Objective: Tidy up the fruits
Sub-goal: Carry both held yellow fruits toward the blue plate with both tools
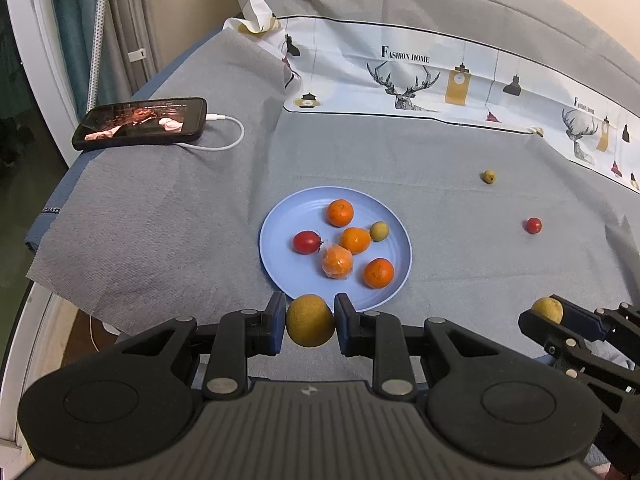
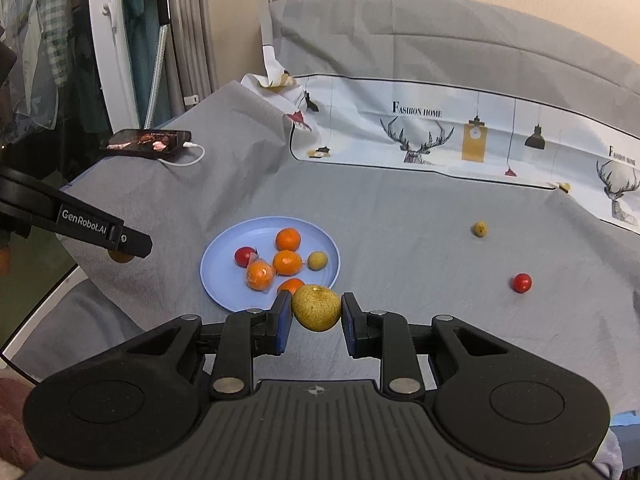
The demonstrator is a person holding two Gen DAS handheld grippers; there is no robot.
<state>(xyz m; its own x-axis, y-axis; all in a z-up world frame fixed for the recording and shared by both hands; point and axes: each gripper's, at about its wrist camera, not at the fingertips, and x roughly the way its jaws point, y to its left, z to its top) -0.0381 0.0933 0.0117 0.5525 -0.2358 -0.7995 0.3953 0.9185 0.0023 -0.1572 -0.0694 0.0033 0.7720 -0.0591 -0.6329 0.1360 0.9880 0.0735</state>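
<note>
Grey woven cloth [image 1: 160, 220]; round smooth plate [image 1: 280, 216].

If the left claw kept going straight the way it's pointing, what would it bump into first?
Probably the blue plate. The left claw, shut on a yellow-green fruit, points down at the plate's near rim; the nearest orange lies beyond. Depth is hard to judge.

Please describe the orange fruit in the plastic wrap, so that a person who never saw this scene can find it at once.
Find the round blue plate on the grey cloth. Among the fruits on it, the wrapped orange lies near the middle, beside a red tomato. It alone sits in crinkled clear plastic; the other oranges are bare.
</note>
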